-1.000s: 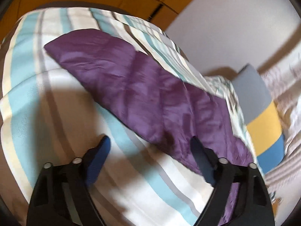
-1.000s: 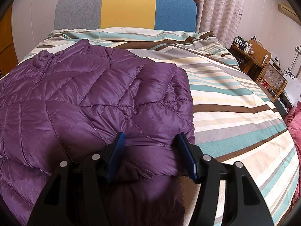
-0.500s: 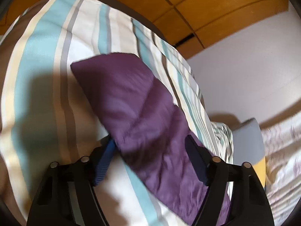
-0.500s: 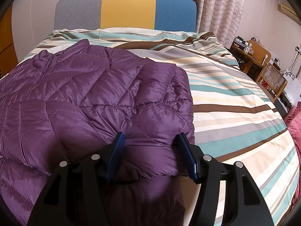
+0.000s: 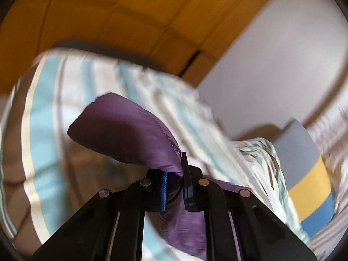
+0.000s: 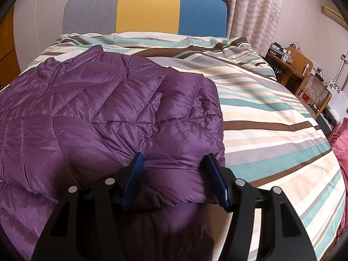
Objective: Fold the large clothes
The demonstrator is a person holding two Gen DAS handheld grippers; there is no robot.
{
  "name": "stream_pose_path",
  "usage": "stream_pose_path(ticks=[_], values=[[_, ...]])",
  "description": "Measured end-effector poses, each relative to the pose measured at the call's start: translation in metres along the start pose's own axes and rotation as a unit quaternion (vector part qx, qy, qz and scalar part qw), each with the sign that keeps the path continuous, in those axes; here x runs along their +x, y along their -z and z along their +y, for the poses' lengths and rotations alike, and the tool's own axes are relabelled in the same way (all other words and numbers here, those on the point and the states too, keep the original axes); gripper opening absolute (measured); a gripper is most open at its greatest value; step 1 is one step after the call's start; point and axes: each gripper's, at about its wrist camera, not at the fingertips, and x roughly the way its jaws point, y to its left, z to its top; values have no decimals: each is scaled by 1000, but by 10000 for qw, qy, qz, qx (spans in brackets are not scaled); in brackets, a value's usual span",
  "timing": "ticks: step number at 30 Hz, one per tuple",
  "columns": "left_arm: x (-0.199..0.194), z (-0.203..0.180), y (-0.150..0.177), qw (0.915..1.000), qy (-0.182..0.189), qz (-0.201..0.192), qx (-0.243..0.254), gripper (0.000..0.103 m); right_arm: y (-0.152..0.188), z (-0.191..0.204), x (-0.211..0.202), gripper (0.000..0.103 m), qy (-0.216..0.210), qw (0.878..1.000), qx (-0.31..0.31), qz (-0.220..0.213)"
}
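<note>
The left gripper is tilting upward over the striped bedspread, its jaws clenched on the purple jacket's sleeve and holding it raised. The right gripper is hovering low and level, jaws released, straddling the folded edge of the purple jacket lying on the bed. No writing is showing.

We see a purple quilted jacket of glossy, slippery-looking cloth with stitched seams. The striped duvet beneath is smooth matt fabric. At twelve o'clock, the headboard is matt woven cloth. Our claws are matt black plastic with shiny metal rivets.
</note>
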Motion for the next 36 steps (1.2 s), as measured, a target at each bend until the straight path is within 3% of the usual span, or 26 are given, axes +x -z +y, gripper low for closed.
stream_pose_path(ticks=[4,8,16,32,36], values=[[-28,-52,21,9951,372,-263,881,11,0,0,0,60,-13,10000,10,-1],[-37,-90,48,9860,676,-219,1511,11,0,0,-1,60,-29,10000,25,-6],[-54,-165,113,9542,1301,-30,2694,11,0,-1,-1,60,-34,10000,26,-6],[-73,-258,242,8864,2008,809,4093,11,1,-2,-1,60,-55,10000,30,-10],[-76,-270,264,8770,2151,1008,4177,11,0,-2,-1,60,-72,10000,40,-9]])
